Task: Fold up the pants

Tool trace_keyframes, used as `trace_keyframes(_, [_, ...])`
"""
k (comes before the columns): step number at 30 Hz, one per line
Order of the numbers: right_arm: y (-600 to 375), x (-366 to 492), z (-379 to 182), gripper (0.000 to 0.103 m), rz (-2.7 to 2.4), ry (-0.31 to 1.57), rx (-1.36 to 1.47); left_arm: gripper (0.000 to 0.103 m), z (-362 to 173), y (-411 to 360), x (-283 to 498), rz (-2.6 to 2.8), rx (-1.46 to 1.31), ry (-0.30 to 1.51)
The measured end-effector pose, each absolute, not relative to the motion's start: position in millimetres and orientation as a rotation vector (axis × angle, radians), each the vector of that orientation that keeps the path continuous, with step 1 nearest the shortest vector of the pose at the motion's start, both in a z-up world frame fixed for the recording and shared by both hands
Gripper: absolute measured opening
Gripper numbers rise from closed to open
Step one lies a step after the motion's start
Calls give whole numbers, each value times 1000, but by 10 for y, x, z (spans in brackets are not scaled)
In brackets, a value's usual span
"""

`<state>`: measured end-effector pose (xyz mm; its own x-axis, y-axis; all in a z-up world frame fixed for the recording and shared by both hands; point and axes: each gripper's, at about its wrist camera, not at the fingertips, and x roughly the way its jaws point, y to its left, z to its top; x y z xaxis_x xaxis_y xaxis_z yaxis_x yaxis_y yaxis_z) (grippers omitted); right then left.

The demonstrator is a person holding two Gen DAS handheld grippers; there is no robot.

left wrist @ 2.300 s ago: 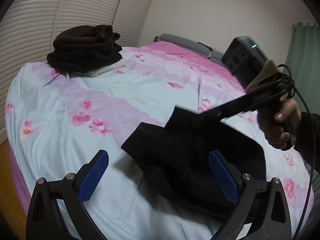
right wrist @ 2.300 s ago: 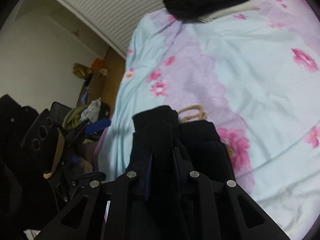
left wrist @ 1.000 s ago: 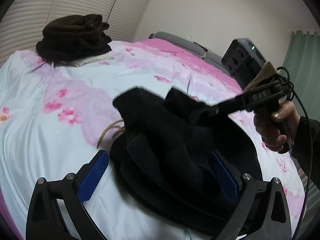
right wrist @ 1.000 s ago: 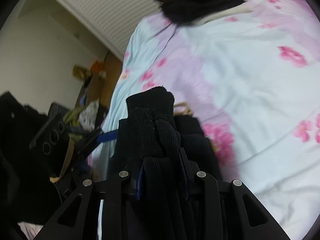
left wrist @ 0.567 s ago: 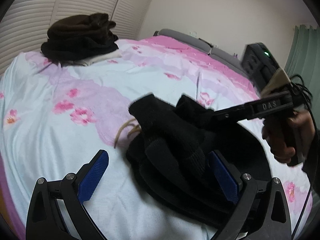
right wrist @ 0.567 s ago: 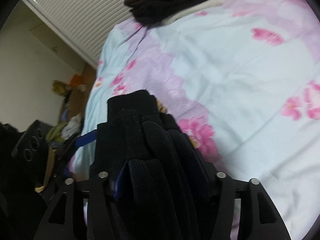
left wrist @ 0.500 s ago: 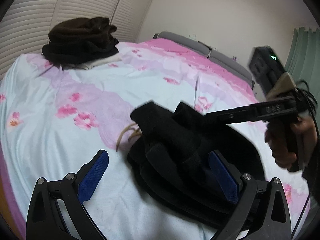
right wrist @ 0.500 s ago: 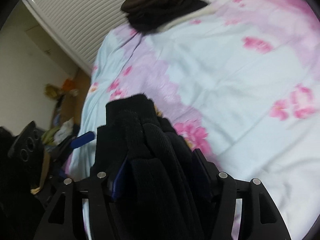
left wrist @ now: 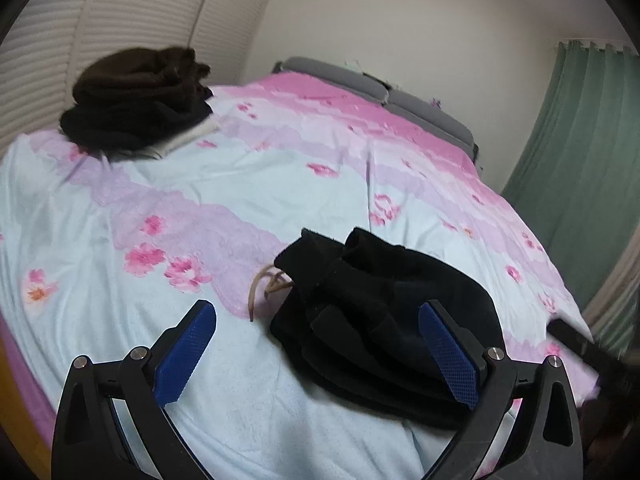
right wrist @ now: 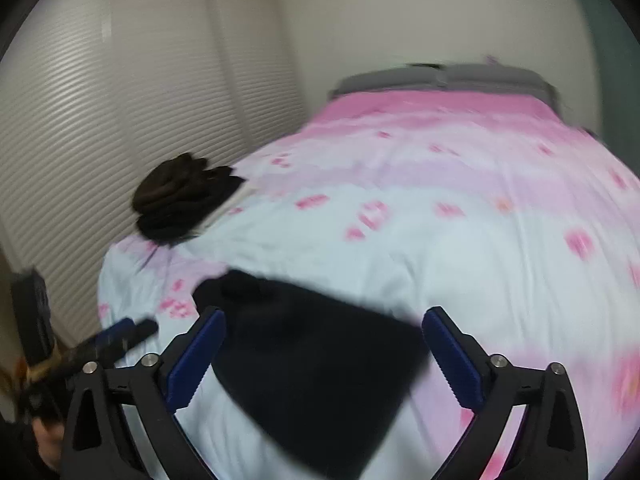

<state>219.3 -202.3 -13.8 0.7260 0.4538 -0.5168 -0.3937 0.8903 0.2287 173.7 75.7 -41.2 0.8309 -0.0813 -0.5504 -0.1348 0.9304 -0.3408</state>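
The black pants (left wrist: 384, 320) lie folded in a thick bundle on the floral bedspread (left wrist: 240, 192), with a tan drawstring (left wrist: 264, 288) sticking out at their left. They also show in the blurred right wrist view (right wrist: 316, 360). My left gripper (left wrist: 320, 356) is open and empty, hovering just in front of the bundle. My right gripper (right wrist: 324, 356) is open and empty, held above the near side of the pants. Its dark tip shows at the right edge of the left wrist view (left wrist: 580, 348).
A pile of dark brown and black folded clothes (left wrist: 136, 100) sits at the far left of the bed, near the white slatted doors (left wrist: 120, 8); it also shows in the right wrist view (right wrist: 180, 196). A green curtain (left wrist: 580, 140) hangs at the right. Grey headboard (left wrist: 384, 92) at the back.
My right gripper has opened, let go of the pants and pulled back to the right. The pants now rest on the bed. My left gripper has stayed open.
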Motion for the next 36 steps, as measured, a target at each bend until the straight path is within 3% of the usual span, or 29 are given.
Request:
trace_keyframes(9, [-2396,2124,-932,101,294,732,616,103,-606,795,2016,-69,-416,680])
trace_keyframes(14, [-2374,2309,-1241,101,279,813,758,103,-790,747,2171,-107,-452,746])
trace_keyframes(32, [-1986,2717,-1609,101,460,892,761,103,-1310,659,2617,-199,-622,783])
trace_keyframes(36, [-1901,2781,-1622,91,458,893,739,103,-1319,638,2598,-193,-591,808])
